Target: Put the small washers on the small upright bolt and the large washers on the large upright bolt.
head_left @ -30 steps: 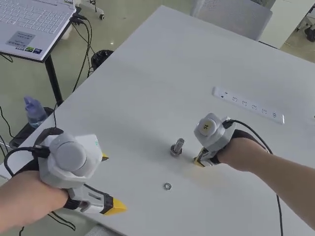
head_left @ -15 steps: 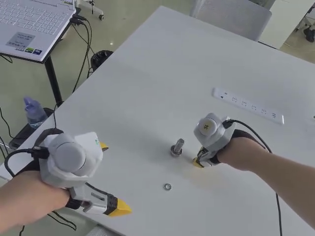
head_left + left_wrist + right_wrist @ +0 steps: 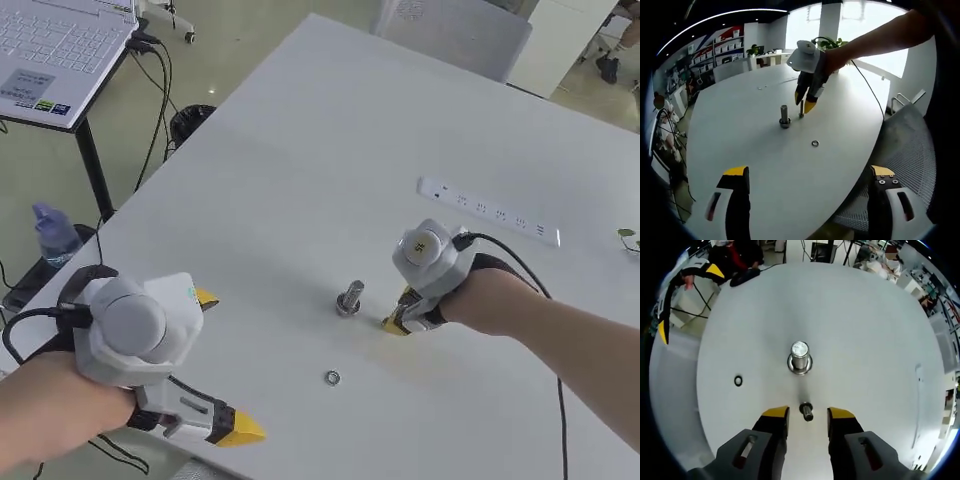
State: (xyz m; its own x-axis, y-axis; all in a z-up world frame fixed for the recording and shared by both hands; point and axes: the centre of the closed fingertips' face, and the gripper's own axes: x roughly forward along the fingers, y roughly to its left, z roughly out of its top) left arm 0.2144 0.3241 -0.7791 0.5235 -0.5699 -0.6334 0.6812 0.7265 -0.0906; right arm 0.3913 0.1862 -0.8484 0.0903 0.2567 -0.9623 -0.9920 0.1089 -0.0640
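Observation:
The large bolt point(image 3: 349, 298) stands upright mid-table, also in the right gripper view as the large bolt point(image 3: 800, 357) with a ring at its foot. The thin small bolt point(image 3: 806, 411) stands upright just beside it, between the jaws of my right gripper point(image 3: 806, 415), which is open with a gap on each side. In the left gripper view the small bolt point(image 3: 801, 108) rises under the right gripper point(image 3: 805, 102). One small washer point(image 3: 332, 377) lies flat nearer the front edge. My left gripper point(image 3: 225, 365) hovers wide open at the table's front left, holding nothing.
A white power strip point(image 3: 488, 209) lies behind the bolts. The table's point(image 3: 300, 150) left edge runs diagonally; beyond it stand a laptop point(image 3: 50, 50) on a stand, cables and a bottle point(image 3: 55, 232) on the floor. A grey chair point(image 3: 455, 30) sits at the far end.
The head view has shifted a little. The left gripper has edged slightly toward the washer. The right gripper stays around the small bolt.

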